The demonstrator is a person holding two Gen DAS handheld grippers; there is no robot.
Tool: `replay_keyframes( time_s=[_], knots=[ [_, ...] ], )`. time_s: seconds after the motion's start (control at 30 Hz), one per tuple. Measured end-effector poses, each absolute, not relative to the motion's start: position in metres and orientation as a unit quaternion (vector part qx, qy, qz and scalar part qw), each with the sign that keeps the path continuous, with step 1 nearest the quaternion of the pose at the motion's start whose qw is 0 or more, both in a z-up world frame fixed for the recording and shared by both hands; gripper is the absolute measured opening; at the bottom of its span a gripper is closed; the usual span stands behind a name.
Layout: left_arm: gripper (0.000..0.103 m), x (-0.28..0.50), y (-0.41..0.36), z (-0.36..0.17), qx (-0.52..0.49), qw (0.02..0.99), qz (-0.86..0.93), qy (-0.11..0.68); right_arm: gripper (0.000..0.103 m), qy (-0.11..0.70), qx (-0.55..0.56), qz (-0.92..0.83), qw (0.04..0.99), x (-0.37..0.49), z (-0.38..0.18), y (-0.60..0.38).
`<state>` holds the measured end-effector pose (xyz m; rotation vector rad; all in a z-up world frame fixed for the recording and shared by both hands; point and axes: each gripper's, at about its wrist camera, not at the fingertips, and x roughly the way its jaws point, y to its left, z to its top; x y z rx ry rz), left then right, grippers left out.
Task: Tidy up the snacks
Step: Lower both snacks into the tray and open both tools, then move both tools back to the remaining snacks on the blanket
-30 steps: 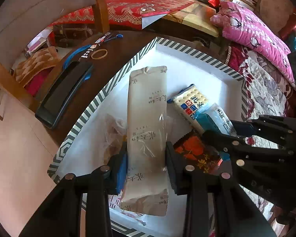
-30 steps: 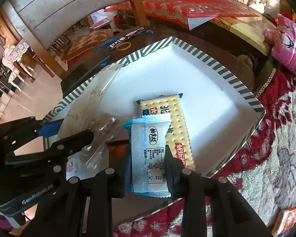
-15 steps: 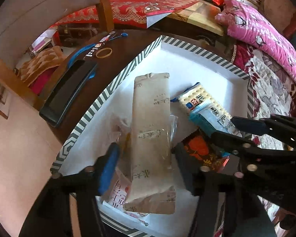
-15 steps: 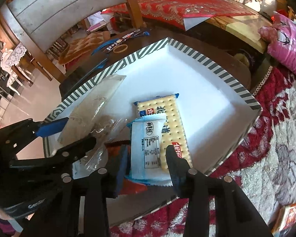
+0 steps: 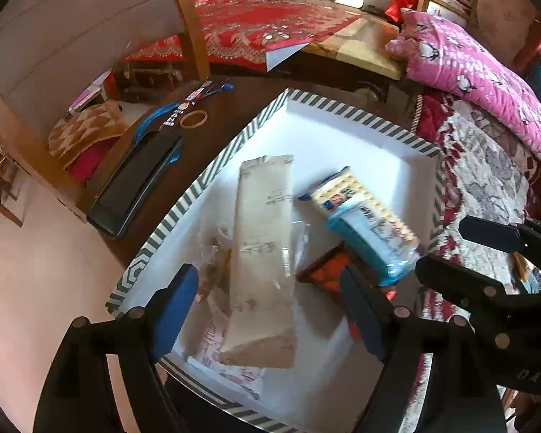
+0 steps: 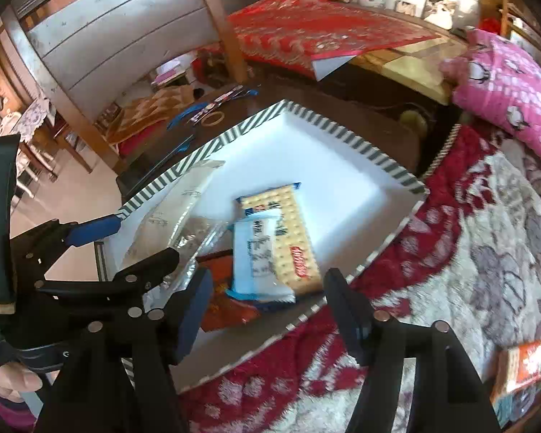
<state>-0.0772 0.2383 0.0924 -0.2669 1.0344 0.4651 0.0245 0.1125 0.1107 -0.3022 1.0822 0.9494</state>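
- Left gripper (image 5: pixel 267 310): jaws apart after just opening, blue pads clear of the long beige packet (image 5: pixel 263 252) that lies between them; nothing gripped.
- Right gripper (image 6: pixel 267 306): jaws likewise just opened and standing wide, with the light-blue packet (image 6: pixel 256 256) loose beyond the tips; no pad pressing on it.
- Lying in the white tray (image 5: pixel 342 137) with the striped rim: long beige packet, lengthwise from near to far, on the left half, close to the left rim.
- Under and beside the beige packet on its left: a clear crinkled wrapper (image 5: pixel 212 263), contents hard to tell.
- Right of the beige packet: cracker packet (image 6: pixel 292 231), angled, with the light-blue packet resting on its left part and overlapping it.
- Near the cracker packet, partly under the blue one: an orange-red packet (image 6: pixel 227 306), print blurred.
- Far half of the tray bare white.
- Tray set on a dark round table (image 5: pixel 234 97), its right near corner reaching over a red-and-cream floral cover (image 6: pixel 469 252).
- Left of the tray on the table: a black flat device (image 5: pixel 137 180), a blue lanyard (image 5: pixel 155 119) and a rubber band (image 5: pixel 193 119).
- Far right: pink patterned pillow (image 5: pixel 469 72).
- Low left in the right wrist view: part of a hand (image 6: pixel 7 382) on the left gripper's handle.
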Motion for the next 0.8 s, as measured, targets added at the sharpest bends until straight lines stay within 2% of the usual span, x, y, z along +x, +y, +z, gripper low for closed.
replay_keyframes(
  time_s=[0.13,0.8],
  knots=[
    [0.082,-0.075,0.222,0.099,-0.122,0.841,0.208,0.484,0.075,0.496,-0.117,0.417,0.752,0.028,0.115,0.092],
    [0.083,-0.047,0.115,0.108,-0.090,0.861,0.122,0.486,0.082,0.506,-0.059,0.324,0.797,0.028,0.121,-0.040]
  ],
)
